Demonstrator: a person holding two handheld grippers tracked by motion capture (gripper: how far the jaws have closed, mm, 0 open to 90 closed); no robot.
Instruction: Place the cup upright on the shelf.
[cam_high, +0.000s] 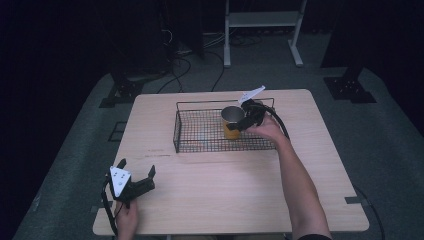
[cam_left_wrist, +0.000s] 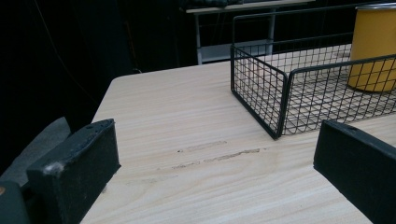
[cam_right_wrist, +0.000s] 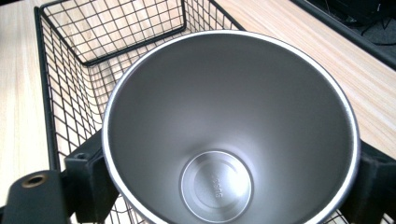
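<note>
Standing upright inside the black wire basket (cam_high: 200, 131), toward its right end, a yellow cup (cam_high: 232, 122) with a bare steel interior is gripped by the right gripper (cam_high: 243, 120). In the right gripper view the cup (cam_right_wrist: 231, 126) is seen from above, with one black jaw pressed against each side of its wall just below the rim (some faint embossed lettering on the cup's floor is too blurred to be read). The basket's mesh (cam_right_wrist: 70, 84) is seen beneath and beyond the cup.

The basket is set on a light wooden table (cam_high: 225, 195), in the far half of it. The left gripper (cam_high: 136, 171) is held low over the table well short of the basket and off toward its left front corner, and its jaws are spread wide apart with nothing between them. From the left gripper view, the basket's near corner (cam_left_wrist: 280, 100) is seen ahead, with the cup (cam_left_wrist: 373, 46) behind the wire.
</note>
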